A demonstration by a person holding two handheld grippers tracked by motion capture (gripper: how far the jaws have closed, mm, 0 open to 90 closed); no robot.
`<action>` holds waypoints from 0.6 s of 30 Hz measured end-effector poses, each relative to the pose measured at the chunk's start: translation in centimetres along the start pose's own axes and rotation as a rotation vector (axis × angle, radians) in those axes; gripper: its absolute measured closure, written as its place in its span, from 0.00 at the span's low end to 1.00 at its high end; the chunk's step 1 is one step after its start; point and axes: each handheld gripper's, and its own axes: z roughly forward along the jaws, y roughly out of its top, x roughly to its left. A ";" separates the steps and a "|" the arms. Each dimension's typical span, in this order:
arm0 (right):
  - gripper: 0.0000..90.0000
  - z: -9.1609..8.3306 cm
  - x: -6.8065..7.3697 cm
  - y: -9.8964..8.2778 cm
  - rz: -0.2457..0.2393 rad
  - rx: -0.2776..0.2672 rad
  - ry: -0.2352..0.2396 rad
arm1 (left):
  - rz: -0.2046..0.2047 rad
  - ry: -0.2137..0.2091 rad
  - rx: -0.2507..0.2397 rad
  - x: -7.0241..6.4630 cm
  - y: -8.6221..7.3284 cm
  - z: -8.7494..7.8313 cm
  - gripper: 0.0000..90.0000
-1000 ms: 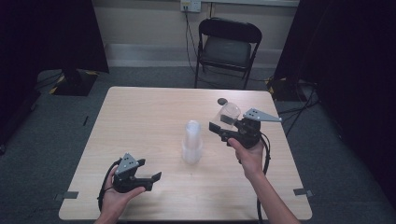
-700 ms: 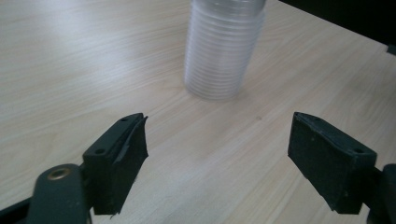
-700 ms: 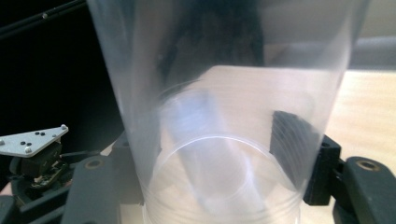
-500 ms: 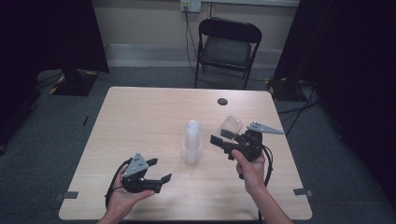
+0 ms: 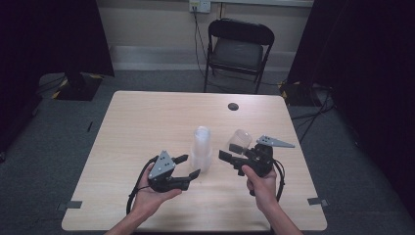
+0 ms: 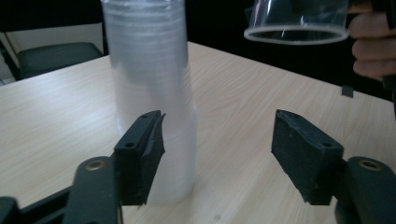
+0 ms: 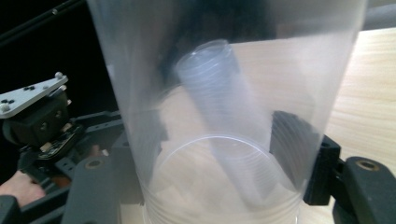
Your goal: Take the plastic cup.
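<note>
A tall stack of clear plastic cups (image 5: 201,149) stands upright near the middle of the wooden table (image 5: 147,117). My left gripper (image 5: 190,165) lies just left of the stack's base, open. Its jaws have just been closing, and no pad touches anything. In the left gripper view the stack (image 6: 149,84) rises just beyond the left one of the two jaws of that gripper (image 6: 219,154). My right gripper (image 5: 234,149) is shut on a single clear cup (image 5: 240,141), held above the table right of the stack. That cup (image 7: 224,93) sits between its pads (image 7: 322,168).
A black folding chair (image 5: 240,49) stands beyond the table's far edge. A small black round spot (image 5: 233,106) sits on the far right part of the table. Dark curtains hang on both sides. Through the held cup I see the left gripper (image 7: 42,116).
The left gripper has moved right, up to the stack, and its jaws have narrowed. The right gripper has come down and toward the near edge with the cup in it.
</note>
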 end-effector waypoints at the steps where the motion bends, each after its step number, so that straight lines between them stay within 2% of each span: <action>1: 0.37 0.0 0.1 -0.1 0.009 0.003 0.007 | -0.016 -0.004 -0.012 -0.1 0.1 0.3 0.40; 3: 0.37 0.2 0.1 -0.4 0.028 0.009 0.023 | -0.046 -0.018 -0.028 -0.3 0.0 0.7 0.40; 5: 0.38 0.4 0.1 -0.7 0.069 0.015 0.051 | -0.071 -0.023 -0.044 -0.5 -0.2 1.0 0.39; 7: 0.38 0.6 0.3 -0.9 0.107 0.018 0.087 | -0.078 -0.027 -0.054 -0.6 -0.4 1.2 0.39; 10: 0.38 0.9 0.5 -1.1 0.149 0.024 0.119 | -0.061 -0.020 -0.080 -1.0 -0.8 1.2 0.44; 11: 0.38 1.1 0.6 -1.2 0.160 0.027 0.130 | -0.053 -0.014 -0.082 -1.1 -1.0 1.2 0.49; 14: 0.38 1.5 0.8 -1.5 0.185 0.033 0.152 | -0.049 0.010 -0.102 -1.3 -1.3 1.0 0.50; 18: 0.38 2.1 1.1 -2.1 0.209 0.052 0.185 | -0.030 0.017 -0.098 -1.6 -1.8 1.0 0.55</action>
